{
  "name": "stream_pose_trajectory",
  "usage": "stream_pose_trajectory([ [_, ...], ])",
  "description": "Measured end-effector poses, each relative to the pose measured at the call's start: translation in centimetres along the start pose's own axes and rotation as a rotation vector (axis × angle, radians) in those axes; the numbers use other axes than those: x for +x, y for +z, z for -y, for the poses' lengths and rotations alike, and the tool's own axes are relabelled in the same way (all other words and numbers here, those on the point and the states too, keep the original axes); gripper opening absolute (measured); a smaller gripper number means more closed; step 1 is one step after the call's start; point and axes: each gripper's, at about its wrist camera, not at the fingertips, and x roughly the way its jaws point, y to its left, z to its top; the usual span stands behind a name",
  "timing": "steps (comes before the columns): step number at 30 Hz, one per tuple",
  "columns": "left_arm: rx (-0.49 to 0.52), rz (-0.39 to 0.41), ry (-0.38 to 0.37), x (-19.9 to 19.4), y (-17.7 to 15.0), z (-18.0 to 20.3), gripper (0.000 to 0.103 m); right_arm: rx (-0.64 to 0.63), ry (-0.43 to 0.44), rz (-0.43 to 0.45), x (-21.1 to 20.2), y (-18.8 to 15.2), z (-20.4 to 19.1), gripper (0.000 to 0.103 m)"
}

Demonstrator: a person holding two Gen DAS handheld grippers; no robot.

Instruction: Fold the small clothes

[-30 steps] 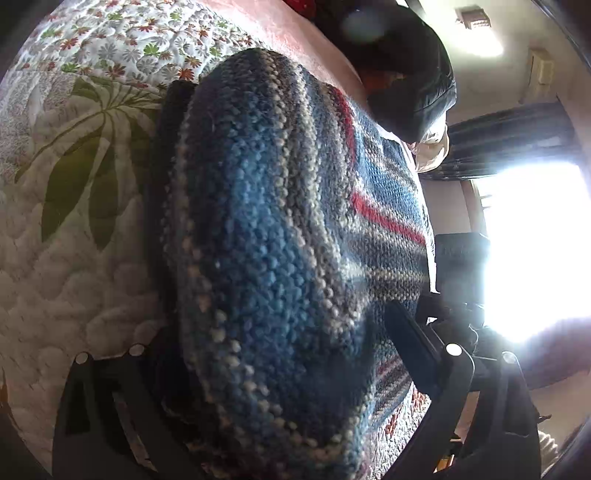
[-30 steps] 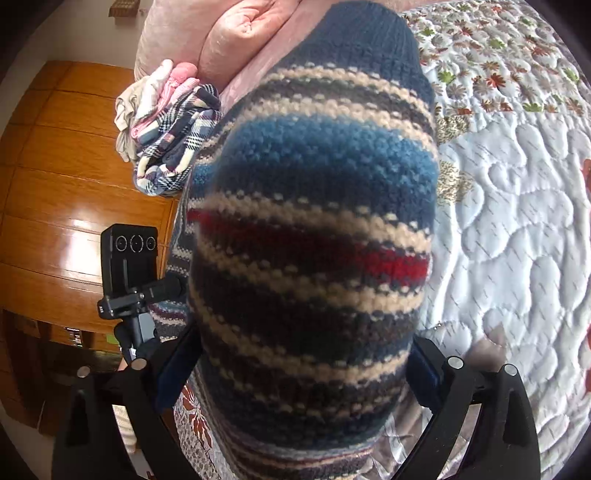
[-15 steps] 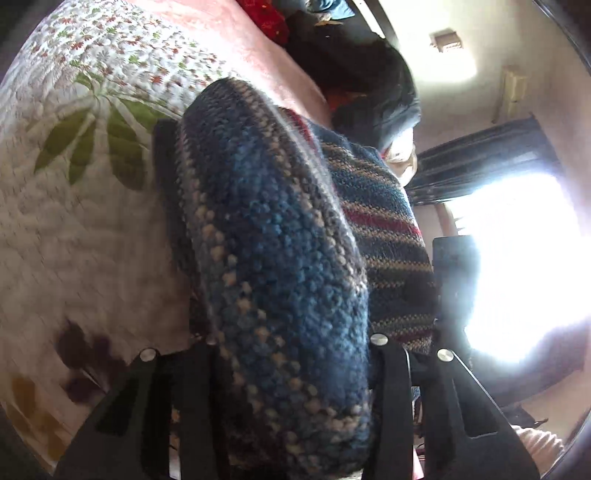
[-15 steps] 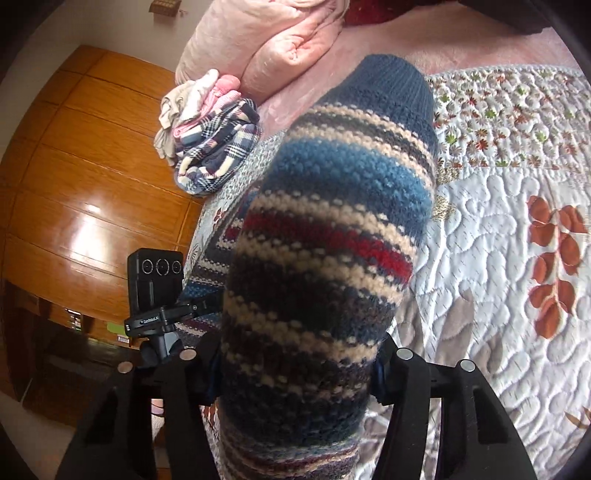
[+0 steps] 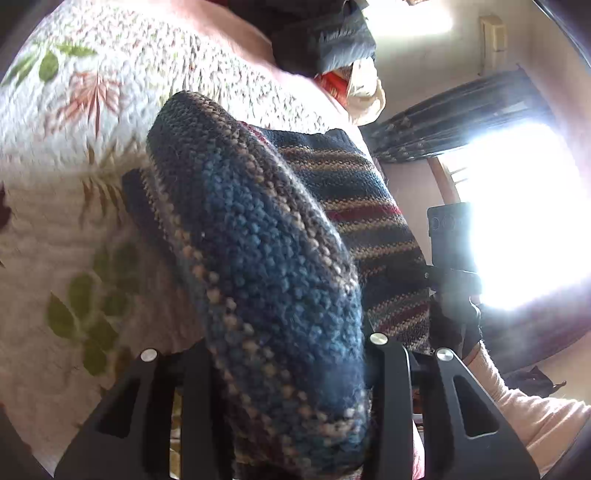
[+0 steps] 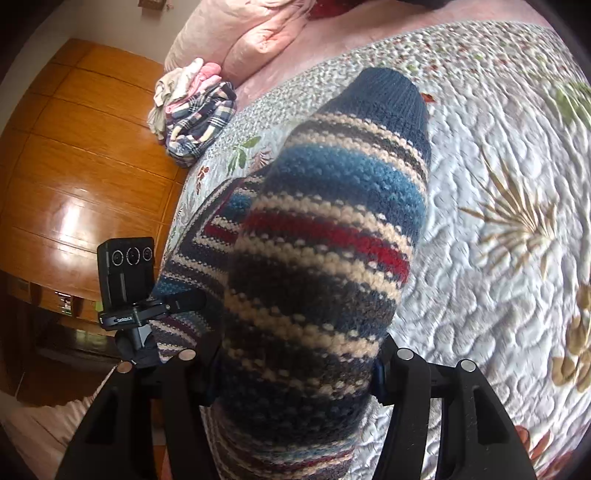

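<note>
A striped knit garment (image 5: 273, 258) in blue, navy, red and cream fills both views. My left gripper (image 5: 284, 369) is shut on one bunched edge of it, held above the quilt. In the right wrist view the same knit (image 6: 325, 236) rises as a thick fold, and my right gripper (image 6: 299, 365) is shut on its near end. Its dark ribbed cuff (image 6: 388, 96) points away over the bed. The gripper pads are hidden by the wool.
A white quilted bedspread (image 6: 498, 277) with leaf prints lies under the knit. A pile of plaid and pink clothes (image 6: 195, 114) sits at the bed's far corner beside pink bedding (image 6: 243, 33). A camera on a mount (image 6: 125, 280) stands by the bed edge; wooden floor (image 6: 74, 177) beyond.
Both grippers went from wide open around the knit to shut on it, then lifted and pulled back, so the fold stands farther from the cameras.
</note>
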Motion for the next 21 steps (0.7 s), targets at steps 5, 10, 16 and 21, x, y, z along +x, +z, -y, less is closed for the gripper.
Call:
stream_pose_trajectory([
  [5,-0.028,0.006,0.053,2.8,-1.6,-0.8,0.042,0.05,-0.049,-0.02,1.7,-2.6,3.6,0.066],
  [10,-0.058,0.041,0.046,3.2,-1.6,-2.9,0.049,0.095,0.007,0.018,2.4,-3.6,5.4,0.072],
  [16,-0.052,0.064,0.125,2.2,-2.0,-1.6,0.055,0.095,-0.036,0.029,1.4,-4.4,4.4,0.079],
  [21,-0.021,0.091,0.21,-0.1,-3.0,0.0,0.06,0.115,-0.042,0.03,-0.1,-6.4,4.6,0.081],
])
